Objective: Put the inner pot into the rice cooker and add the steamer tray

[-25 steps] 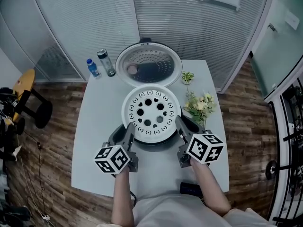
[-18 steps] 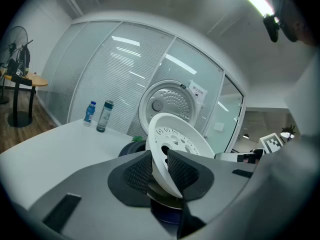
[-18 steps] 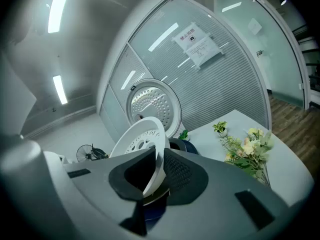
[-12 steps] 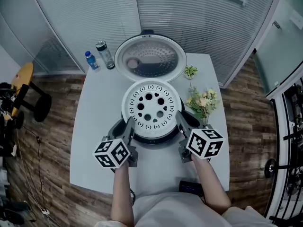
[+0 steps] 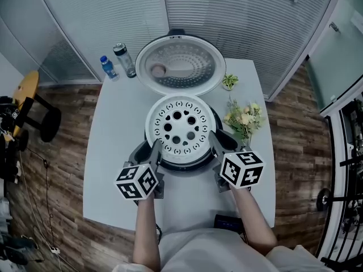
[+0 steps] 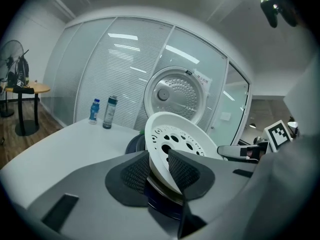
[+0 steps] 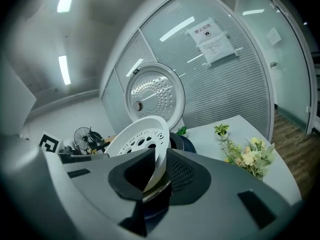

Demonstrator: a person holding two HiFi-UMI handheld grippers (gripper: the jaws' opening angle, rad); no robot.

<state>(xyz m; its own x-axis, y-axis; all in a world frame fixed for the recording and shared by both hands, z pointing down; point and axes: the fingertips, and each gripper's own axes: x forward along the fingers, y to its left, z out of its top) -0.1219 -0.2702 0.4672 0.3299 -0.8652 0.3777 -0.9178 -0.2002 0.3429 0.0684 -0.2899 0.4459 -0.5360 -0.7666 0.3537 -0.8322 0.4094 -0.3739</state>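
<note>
- Table (image 5: 113,169): plenty of bare white top around you, so nothing is crowding the job.
- Rice cooker (image 5: 138,152): dead centre in front of you, lid (image 5: 178,67) swung open at the far side. I doubt the lid gets in your way.
- Steamer tray (image 5: 180,130): the white perforated disc is right over the cooker's mouth. Can't tell if it's seated or hovering just above.
- Inner pot (image 6: 159,188): that shiny rim under the tray looks like the pot, already in the cooker.
- Left gripper (image 5: 155,147) and right gripper (image 5: 213,138): each one is clamped on the tray's rim, one on either side.
- Risk, I'd say: let go on one side first and the tray tips and jams crooked in the pot. Same if the rim lands on the cooker's edge instead of inside it.
- Flowers (image 5: 244,120): lying just beside your right gripper, so a wide pull-back could sweep them.
- Two bottles (image 5: 126,60): far left corner, well apart from everything.
</note>
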